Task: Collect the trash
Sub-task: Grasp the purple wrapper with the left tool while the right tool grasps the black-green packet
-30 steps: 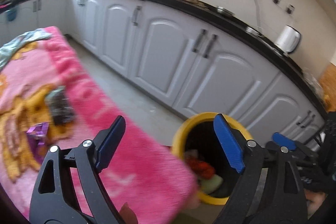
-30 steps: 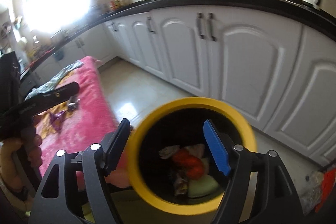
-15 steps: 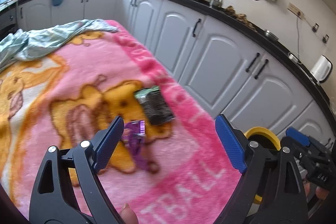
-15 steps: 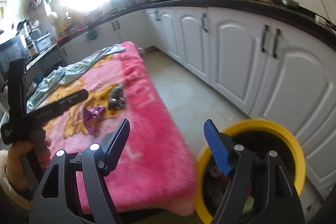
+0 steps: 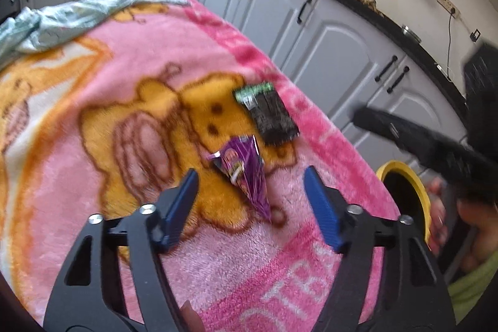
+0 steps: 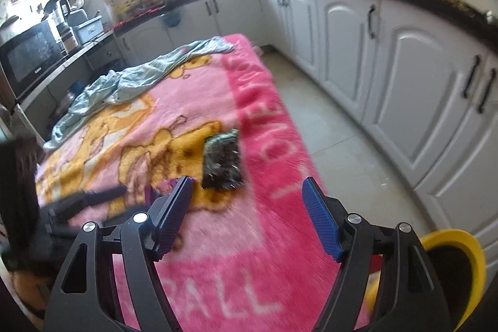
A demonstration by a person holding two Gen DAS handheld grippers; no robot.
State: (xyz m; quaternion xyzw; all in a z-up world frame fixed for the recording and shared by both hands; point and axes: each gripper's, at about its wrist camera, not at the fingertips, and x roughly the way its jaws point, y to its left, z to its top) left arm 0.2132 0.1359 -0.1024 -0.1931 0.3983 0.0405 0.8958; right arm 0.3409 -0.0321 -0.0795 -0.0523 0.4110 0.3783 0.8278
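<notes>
A purple snack wrapper [image 5: 246, 170] lies on the pink blanket [image 5: 93, 101], between and just ahead of my open, empty left gripper [image 5: 252, 192]. A black and green wrapper [image 5: 267, 111] lies flat just beyond it, nearer the blanket's edge. In the right wrist view the black wrapper [image 6: 222, 159] is ahead of my open, empty right gripper [image 6: 247, 198], slightly left of centre. The purple wrapper [image 6: 165, 187] is mostly hidden behind the left finger. The yellow trash bin [image 5: 404, 201] stands on the floor past the blanket's corner; it also shows in the right wrist view [image 6: 457, 263].
A crumpled pale green cloth [image 6: 130, 83] lies at the far end of the blanket. White cabinets [image 6: 389, 58] under a black counter line the room, with tiled floor [image 6: 339, 145] between them and the blanket. A microwave [image 6: 31, 58] stands at the left.
Both grippers have swung away from the yellow bin and over the blanket. The left gripper has closed in on the purple wrapper; the right now faces the black wrapper. Both stay open.
</notes>
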